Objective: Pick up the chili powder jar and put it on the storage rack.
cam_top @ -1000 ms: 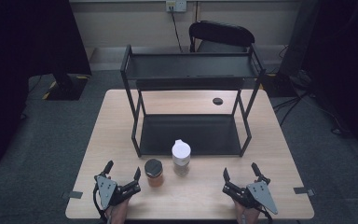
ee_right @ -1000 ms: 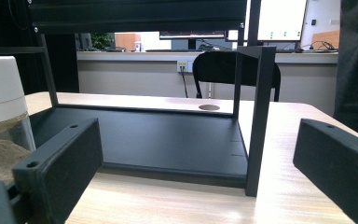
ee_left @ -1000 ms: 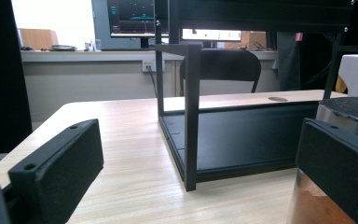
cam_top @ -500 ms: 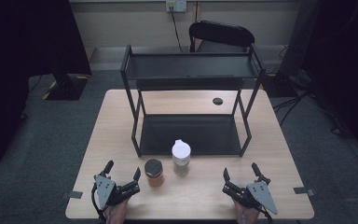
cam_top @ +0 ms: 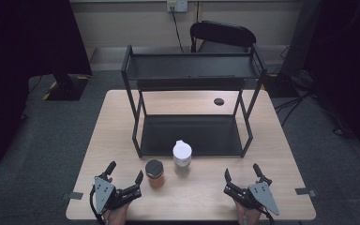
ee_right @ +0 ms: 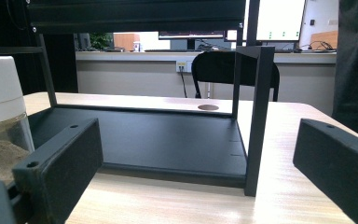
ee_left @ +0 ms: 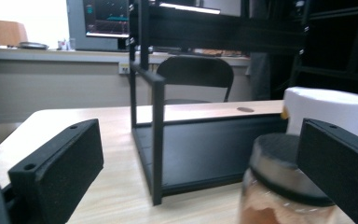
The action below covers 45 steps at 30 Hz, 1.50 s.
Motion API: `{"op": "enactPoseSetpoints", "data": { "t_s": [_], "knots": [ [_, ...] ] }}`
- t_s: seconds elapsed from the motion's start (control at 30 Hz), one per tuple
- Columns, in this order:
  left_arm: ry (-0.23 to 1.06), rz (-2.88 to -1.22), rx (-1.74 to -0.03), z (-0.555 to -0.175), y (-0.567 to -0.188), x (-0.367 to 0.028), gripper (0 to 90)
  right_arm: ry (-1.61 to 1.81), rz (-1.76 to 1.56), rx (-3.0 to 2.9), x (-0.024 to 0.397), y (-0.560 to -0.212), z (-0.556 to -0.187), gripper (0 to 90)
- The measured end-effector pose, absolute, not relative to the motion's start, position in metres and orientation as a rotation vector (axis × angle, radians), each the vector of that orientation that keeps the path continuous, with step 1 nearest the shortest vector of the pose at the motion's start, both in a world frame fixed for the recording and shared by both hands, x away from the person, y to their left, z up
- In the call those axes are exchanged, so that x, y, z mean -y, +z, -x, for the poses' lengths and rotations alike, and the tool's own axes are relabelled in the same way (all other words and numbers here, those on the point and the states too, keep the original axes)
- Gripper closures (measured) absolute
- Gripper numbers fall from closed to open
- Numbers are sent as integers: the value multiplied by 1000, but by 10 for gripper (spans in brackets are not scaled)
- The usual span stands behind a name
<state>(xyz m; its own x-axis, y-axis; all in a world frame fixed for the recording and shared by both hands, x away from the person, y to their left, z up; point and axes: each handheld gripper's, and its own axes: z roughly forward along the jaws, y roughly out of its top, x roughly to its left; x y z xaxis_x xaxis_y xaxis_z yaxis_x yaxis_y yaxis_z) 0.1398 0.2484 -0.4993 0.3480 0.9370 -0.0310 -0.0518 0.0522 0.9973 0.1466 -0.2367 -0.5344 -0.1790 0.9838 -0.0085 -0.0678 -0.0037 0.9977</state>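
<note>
Brown powder fills the dark-lidded jar (cam_top: 155, 173), which stands just right of the wide-open left gripper (cam_top: 123, 179); a careless sideways reach could tip it into the white-lidded jar (cam_top: 182, 157) close beside it. Farther right, the right gripper (cam_top: 242, 176) rests low near the table (cam_top: 290, 154) edge, jaws spread wide, holding nothing.

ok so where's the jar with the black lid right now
In the high view the black-lidded jar stands on the table near its front edge, left of centre, just right of the left gripper and beside the white-capped jar, in front of the black rack.
</note>
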Motion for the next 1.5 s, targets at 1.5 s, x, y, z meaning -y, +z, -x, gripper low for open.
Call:
{"op": "enactPoseSetpoints", "data": {
  "t_s": [1.5],
  "knots": [
    [798,-1441,-868,-172,-505,-210,186,1366,-1069,-1286,236,-534,-146,2]
  ]
}}
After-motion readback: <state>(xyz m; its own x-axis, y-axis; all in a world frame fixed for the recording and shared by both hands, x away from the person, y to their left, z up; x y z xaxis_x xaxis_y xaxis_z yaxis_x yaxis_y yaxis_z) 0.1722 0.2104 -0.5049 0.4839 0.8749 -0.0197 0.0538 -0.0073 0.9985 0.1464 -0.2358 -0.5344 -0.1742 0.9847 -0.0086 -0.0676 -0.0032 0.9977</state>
